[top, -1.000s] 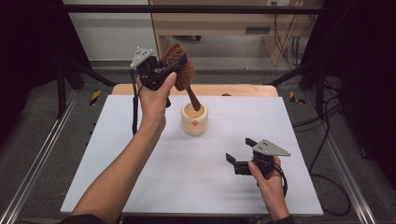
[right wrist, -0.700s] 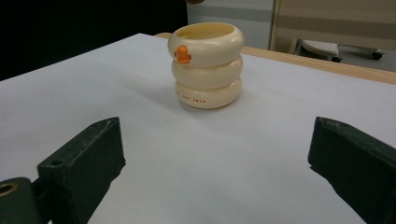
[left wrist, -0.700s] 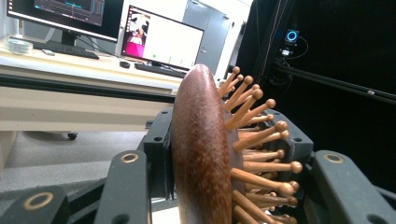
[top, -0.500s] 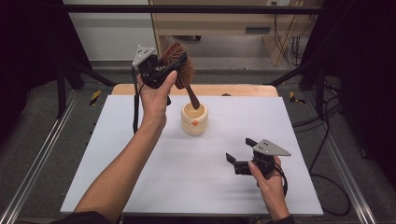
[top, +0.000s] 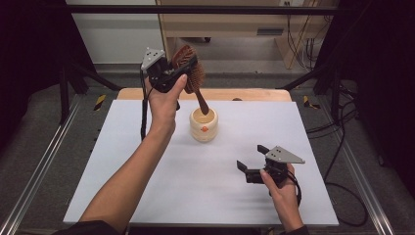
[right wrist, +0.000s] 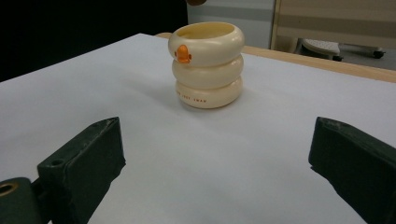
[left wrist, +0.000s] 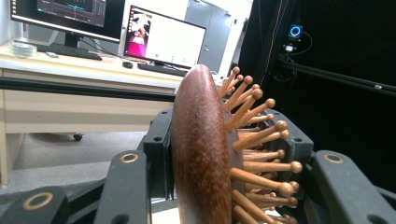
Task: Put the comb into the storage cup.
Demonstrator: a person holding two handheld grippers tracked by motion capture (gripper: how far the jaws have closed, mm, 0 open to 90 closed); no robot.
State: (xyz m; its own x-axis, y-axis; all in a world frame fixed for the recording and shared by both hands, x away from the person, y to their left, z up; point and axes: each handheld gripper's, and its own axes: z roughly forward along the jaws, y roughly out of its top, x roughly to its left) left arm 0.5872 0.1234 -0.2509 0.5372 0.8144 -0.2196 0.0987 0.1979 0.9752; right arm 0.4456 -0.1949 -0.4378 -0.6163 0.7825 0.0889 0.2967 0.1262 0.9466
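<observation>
Nothing had shifted over the last second: the left gripper (top: 182,68) stayed pinching the hairbrush (top: 191,73), handle dipping into the cup (top: 203,125) just below, the right gripper (top: 254,164) resting spread.

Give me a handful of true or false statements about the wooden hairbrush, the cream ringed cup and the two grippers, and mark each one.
1. The left gripper is clamped on the head of the brown wooden hairbrush. True.
2. The hairbrush's handle points down toward the mouth of the cream ringed cup. True.
3. The right gripper holds the cup. False: its jaws stand open and empty, apart from the cup.
4. The cup lies on its side. False: it stands upright on the white table.
5. The cup has a small orange mark on its top ring. True.
</observation>
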